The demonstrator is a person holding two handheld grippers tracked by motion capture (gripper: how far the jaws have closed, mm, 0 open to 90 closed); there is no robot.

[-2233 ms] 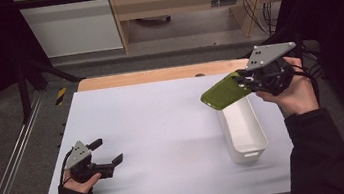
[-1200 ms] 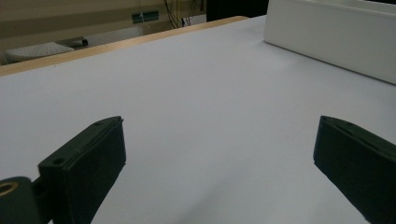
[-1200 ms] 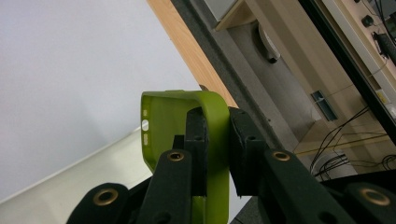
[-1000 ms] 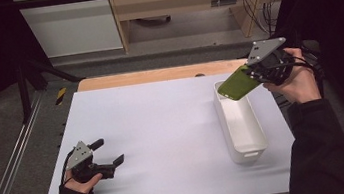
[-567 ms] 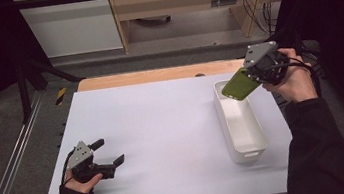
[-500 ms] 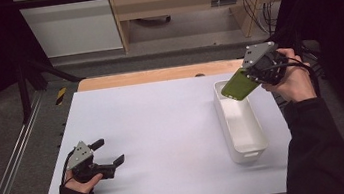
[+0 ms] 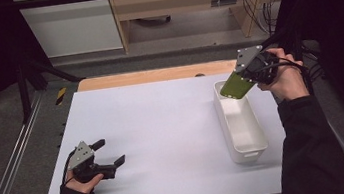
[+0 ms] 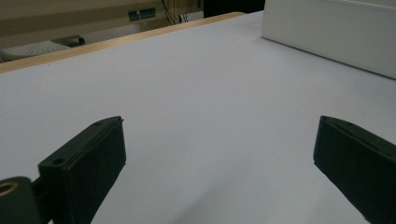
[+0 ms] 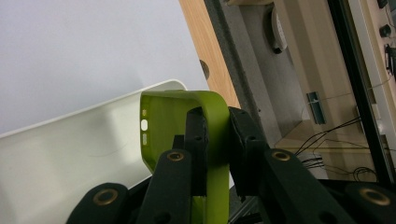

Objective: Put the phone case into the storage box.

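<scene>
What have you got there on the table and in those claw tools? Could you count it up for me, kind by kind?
Green phone case, clamped in the right gripper above the tub: 1
White plastic tub on the table: 1
Hand-held grippers, counting the open left gripper: 2
Total: 4

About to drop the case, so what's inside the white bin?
The white bin looks empty; its far end is hidden under the green phone case held by the right gripper.
</scene>
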